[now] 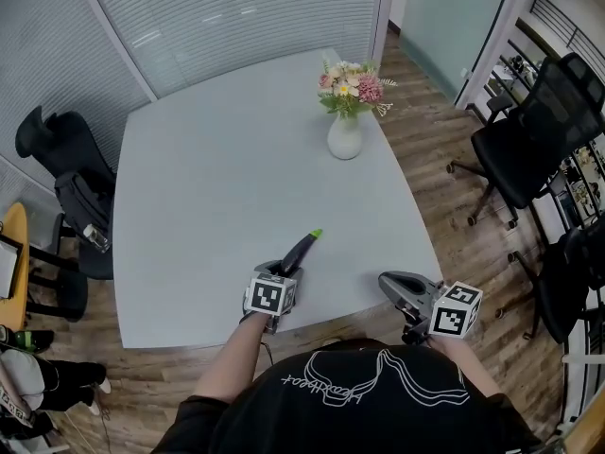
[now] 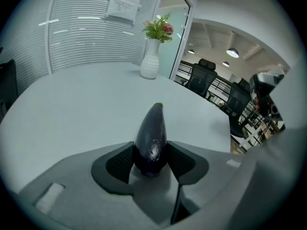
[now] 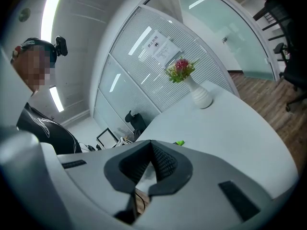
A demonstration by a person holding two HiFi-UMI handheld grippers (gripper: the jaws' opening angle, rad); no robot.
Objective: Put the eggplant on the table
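The left gripper (image 2: pixel 151 150) clamps the eggplant's (image 2: pixel 152 131) blunt end, its green tip aimed at the flower vase (image 1: pixel 345 138) but well short of it above the table (image 1: pixel 208 178), apparently ready to lay it down, while the right gripper (image 3: pixel 151 146), farther still from the vase, waits closed and empty.

Eggplant (image 2: pixel 151 137) dark purple, green tip; table (image 1: pixel 217 178) pale grey; vase (image 1: pixel 345 140) white; flowers (image 1: pixel 352 85) pink, cream; floor (image 1: pixel 430 140) brown wood.

You had the eggplant (image 2: pixel 152 128), dark purple, glossy and slender, clamped by its blunt end in your left claw (image 2: pixel 151 153). Its green-tipped narrow end pointed away from you, over the bench (image 1: pixel 236 159) near its front edge.
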